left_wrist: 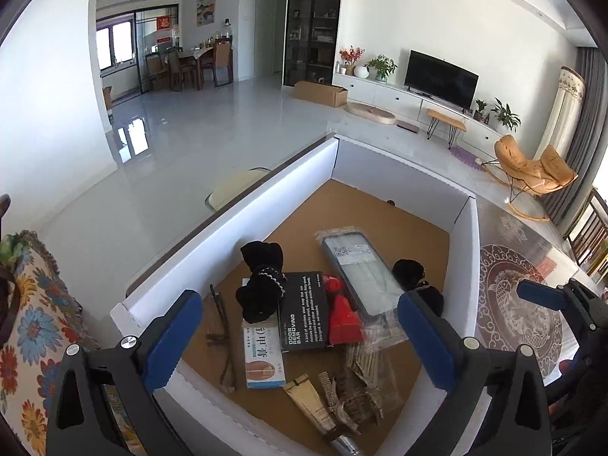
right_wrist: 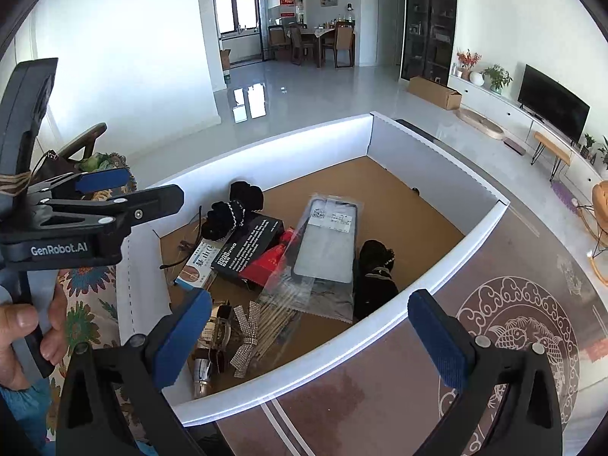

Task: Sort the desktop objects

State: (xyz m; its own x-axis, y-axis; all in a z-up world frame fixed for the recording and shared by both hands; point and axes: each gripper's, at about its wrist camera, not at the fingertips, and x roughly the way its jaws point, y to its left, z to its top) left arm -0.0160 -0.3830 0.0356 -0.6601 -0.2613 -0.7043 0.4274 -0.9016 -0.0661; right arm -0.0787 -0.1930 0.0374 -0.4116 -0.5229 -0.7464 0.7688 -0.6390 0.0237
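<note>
- Bright living room beyond: pale tiled floor, TV on a white cabinet, orange rocking chair.
- Left wrist view: left gripper hangs over a white-walled box with a brown floor, fingers spread wide, nothing between them.
- Inside lie a black box, a red pack beside it, a phone case in clear wrap, black cloth, a blue-and-white carton.
- Right wrist view: right gripper hovers at the box's near wall, also spread and empty.
- A hand at far left holds the left gripper.
- A glittery bow and wooden sticks lie near the front corner.
- A patterned table carries the box.
</note>
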